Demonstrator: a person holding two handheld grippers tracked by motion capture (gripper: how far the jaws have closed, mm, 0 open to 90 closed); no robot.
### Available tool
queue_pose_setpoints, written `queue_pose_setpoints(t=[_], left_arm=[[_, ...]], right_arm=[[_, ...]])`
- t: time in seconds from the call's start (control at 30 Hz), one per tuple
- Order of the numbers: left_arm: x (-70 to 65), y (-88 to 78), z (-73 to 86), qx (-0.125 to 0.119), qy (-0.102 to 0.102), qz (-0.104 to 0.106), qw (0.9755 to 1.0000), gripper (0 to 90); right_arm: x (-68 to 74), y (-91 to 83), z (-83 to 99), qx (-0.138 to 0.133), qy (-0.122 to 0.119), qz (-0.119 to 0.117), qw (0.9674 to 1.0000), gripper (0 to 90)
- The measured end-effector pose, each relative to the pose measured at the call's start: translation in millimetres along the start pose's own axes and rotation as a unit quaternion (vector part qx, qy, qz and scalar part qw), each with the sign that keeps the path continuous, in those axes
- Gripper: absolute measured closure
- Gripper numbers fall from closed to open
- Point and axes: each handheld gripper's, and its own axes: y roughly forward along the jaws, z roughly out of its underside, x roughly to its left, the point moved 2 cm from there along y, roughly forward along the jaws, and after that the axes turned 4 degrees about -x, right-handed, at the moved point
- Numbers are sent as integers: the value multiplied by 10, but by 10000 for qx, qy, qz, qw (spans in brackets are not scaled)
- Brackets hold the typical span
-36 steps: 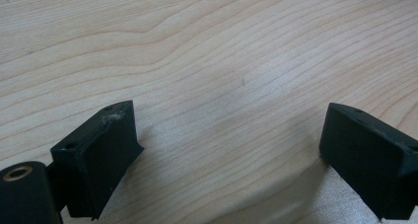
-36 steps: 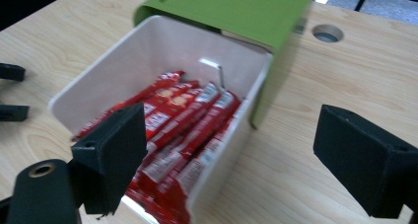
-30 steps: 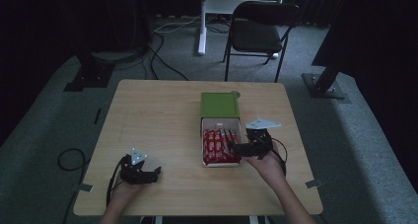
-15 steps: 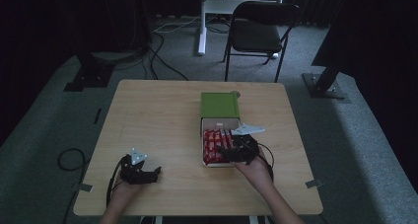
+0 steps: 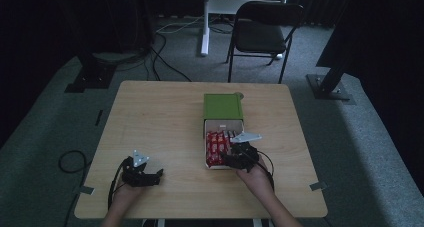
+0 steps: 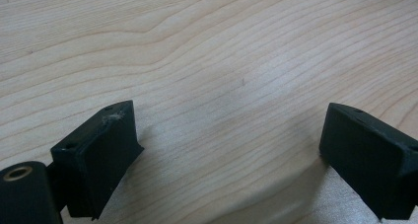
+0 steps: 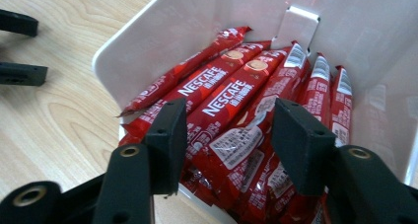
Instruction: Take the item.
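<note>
My right claw (image 7: pixel 226 135) is down in the white box (image 7: pixel 148 41) of red coffee sticks (image 7: pixel 231 95), and its jaws have just been closing. They sit about half shut with a couple of sticks between them, but the pads aren't pressing on anything that I can make out. The rest of the sticks fan out ahead of the jaws toward the far wall of the box, and the green lid (image 5: pixel 223 107) lies beyond that. My left claw (image 6: pixel 226 150) is spread wide over bare table (image 6: pixel 207 51), nothing between its jaws, well apart from the box.
</note>
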Motion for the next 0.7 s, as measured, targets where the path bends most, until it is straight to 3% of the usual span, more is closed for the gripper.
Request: queue_pose_setpoints(t=[0.3,0.53,0.7], left_arm=[[1,0,0,3,5,2,10000,86],[1,-1,0,7,8,2,10000,86],[1,-1,0,8,8,2,10000,86]], right_arm=[[45,64,32,127,29,92,9999,538],[73,52,47,65,-70,100,9999,682],[49,31,46,17,-79,138,9999,715]])
